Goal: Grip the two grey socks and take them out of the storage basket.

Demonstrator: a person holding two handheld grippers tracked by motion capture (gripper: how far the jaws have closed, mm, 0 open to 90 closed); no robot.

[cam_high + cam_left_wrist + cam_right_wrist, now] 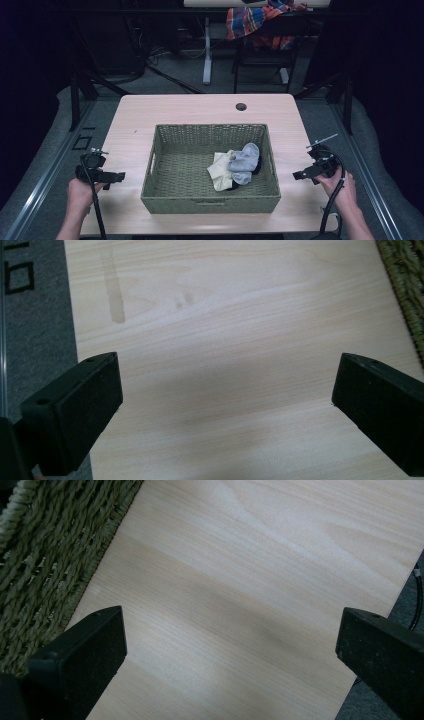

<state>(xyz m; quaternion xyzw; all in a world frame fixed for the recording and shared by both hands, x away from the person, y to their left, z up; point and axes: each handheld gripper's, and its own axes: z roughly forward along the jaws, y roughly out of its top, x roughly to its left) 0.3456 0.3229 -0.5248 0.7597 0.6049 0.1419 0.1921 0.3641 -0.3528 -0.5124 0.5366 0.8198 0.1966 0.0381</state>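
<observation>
A pale wooden worktop stands on grey carpet in a dim room. Nearest, at seven o'clock, the left hand-held gripper hovers over bare wood, jaws spread wide with nothing between them. At four o'clock the right hand-held gripper hangs likewise, jaws wide and empty. Between them sits a green woven basket; inside it, toward its four o'clock corner, a grey sock lies touching a cream sock. At twelve o'clock, beyond the worktop, a plaid cloth drapes over a chair.
</observation>
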